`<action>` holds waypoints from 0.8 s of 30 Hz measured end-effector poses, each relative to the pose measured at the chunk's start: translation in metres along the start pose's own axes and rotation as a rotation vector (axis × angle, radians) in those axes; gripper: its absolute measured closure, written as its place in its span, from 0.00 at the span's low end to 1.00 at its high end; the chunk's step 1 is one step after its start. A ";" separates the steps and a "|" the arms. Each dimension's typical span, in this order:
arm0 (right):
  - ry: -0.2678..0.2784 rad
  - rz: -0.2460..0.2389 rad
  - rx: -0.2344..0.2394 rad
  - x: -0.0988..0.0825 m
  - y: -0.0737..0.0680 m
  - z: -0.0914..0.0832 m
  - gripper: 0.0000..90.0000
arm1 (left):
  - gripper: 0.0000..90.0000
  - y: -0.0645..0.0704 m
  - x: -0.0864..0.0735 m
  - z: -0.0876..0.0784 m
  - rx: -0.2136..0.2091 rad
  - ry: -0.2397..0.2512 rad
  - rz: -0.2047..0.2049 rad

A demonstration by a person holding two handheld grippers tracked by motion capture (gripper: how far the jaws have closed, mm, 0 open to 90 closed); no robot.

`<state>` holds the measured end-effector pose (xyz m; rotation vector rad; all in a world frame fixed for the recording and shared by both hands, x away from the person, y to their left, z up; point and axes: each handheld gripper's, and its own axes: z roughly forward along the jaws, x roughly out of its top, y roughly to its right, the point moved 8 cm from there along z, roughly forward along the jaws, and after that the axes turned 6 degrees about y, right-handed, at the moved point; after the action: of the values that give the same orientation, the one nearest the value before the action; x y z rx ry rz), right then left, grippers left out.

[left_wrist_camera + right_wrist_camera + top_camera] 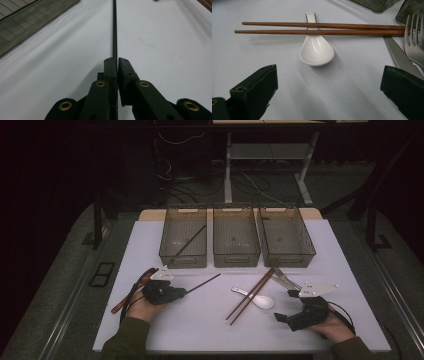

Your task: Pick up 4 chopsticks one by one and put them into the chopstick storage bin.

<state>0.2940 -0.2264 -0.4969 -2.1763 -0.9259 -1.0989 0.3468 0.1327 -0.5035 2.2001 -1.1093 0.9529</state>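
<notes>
**Left gripper clamped on a dark chopstick, right one wide open by the spoon**

So the left gripper (185,292) has its jaws pinched tight on one end of a thin dark chopstick (204,283). In the left gripper view you can see the two black jaws pressed together with the dark chopstick (114,32) running dead straight out from between them. Its long axis lines up with the gripper itself. From the high view the stick points away from the left hand (142,307), up and to the right, with its free end aimed roughly at the gap between the left bin (183,256) and the middle bin (236,255). It sits low over the white table mat (200,320), can't tell if the far tip is touching it.

There's a second dark stick (190,241) already lying diagonally inside the left bin. The right bin (286,254) is next to the middle one.

The right gripper (286,306) is near the mat's right front corner with its jaws spread well apart and nothing between them. In the right gripper view, a white ceramic spoon (316,51) sits ahead of it, with a pair of brown wooden chopsticks (322,28) lying across the spoon's handle. A knife (400,57) and a fork (415,42) are just beside the thick ends of that pair, off to the right
</notes>
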 end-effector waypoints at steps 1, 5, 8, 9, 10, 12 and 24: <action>0.002 0.001 -0.001 0.000 0.000 0.000 0.01 | 0.95 0.000 0.000 0.000 0.003 -0.001 -0.001; 0.002 0.000 -0.001 0.000 0.000 0.000 0.01 | 0.95 0.000 0.000 -0.001 0.008 -0.001 0.002; 0.003 0.000 0.000 0.000 0.000 0.000 0.01 | 0.95 0.001 0.002 -0.002 0.008 0.005 -0.006; 0.003 0.000 0.000 0.000 0.000 0.000 0.01 | 0.95 0.001 0.002 -0.003 0.009 0.010 -0.007; 0.002 0.001 0.000 0.000 0.000 0.000 0.01 | 0.95 0.002 0.004 -0.003 0.008 0.017 -0.005; 0.001 0.000 0.001 0.000 0.000 0.000 0.01 | 0.95 0.003 0.005 -0.004 0.011 0.018 -0.002; 0.002 0.001 -0.001 0.000 0.000 0.000 0.01 | 0.95 0.009 0.017 -0.014 0.006 0.069 -0.020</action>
<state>0.2941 -0.2264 -0.4968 -2.1761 -0.9243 -1.1007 0.3410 0.1291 -0.4808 2.1623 -1.0516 1.0175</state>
